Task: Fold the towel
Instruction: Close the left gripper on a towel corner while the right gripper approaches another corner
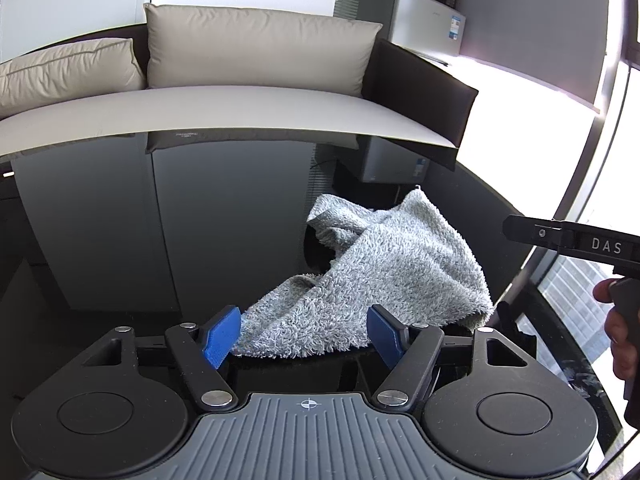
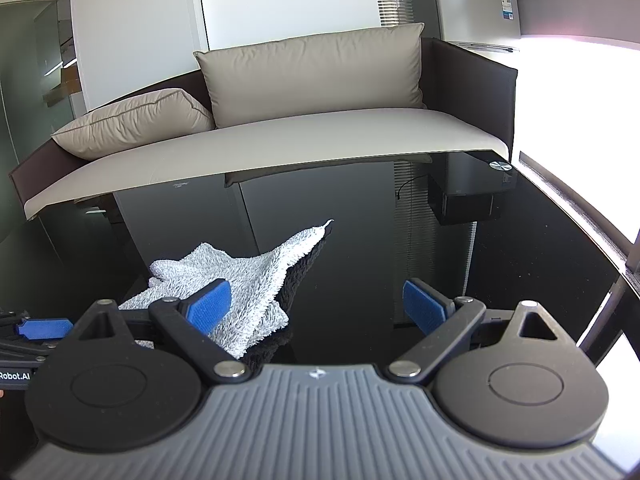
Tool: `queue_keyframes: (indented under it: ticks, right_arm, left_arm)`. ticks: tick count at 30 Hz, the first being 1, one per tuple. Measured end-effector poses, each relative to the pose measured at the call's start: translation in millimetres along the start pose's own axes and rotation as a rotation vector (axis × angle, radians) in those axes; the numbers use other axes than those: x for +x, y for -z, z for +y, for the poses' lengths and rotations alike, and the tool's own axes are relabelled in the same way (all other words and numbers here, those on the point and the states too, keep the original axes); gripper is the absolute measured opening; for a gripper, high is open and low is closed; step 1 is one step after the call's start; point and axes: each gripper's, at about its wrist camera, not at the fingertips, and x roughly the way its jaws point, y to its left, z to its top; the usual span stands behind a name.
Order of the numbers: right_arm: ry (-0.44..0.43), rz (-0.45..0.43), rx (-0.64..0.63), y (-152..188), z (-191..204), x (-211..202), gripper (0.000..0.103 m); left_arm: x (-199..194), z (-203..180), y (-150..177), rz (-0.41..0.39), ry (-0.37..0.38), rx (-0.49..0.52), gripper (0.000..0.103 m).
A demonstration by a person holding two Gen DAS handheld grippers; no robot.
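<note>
Before a brown sofa [image 2: 280, 120] with beige cushions, a glossy black table [image 2: 460, 260] bears a crumpled grey towel [image 1: 384, 272], its near edge lying between the left gripper [image 1: 304, 332]'s wide-spread fingers, while the right gripper [image 2: 320, 308], just right of the towel, gapes empty.

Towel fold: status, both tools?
Left tool open, at towel edge. Right tool open, beside it. Towel crumpled on black table. Nothing blocking.

A long sofa [image 2: 280, 136] with tan cushions [image 2: 316, 72] stands behind the shiny black table [image 2: 500, 240]. Right of the sofa stands a small silver fridge [image 2: 472, 12]. Bright light comes from its right.
</note>
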Motion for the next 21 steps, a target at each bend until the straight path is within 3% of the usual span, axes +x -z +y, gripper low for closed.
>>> queue_keyframes:
  ticks: [4,9,12,14,21]
  right_arm:
    - [-0.003,0.007,0.004,-3,-3,8,0.095]
    - [0.002,0.02,0.018,-9,-7,22,0.095]
    - [0.001,0.029,0.03,-14,-8,31,0.095]
    - [-0.003,0.032,0.037,-17,-8,36,0.095]
    - [-0.022,0.05,0.052,-32,-8,54,0.095]
  left_arm:
    - [4,5,-1,0.017,0.005,-0.009,0.063]
    - [7,7,-2,0.025,0.001,-0.013,0.044]
    - [7,7,-2,0.026,-0.002,-0.025,0.029]
    - [7,6,-2,0.034,0.008,-0.036,0.008]
    - [2,4,-2,0.04,0.02,-0.044,0.004]
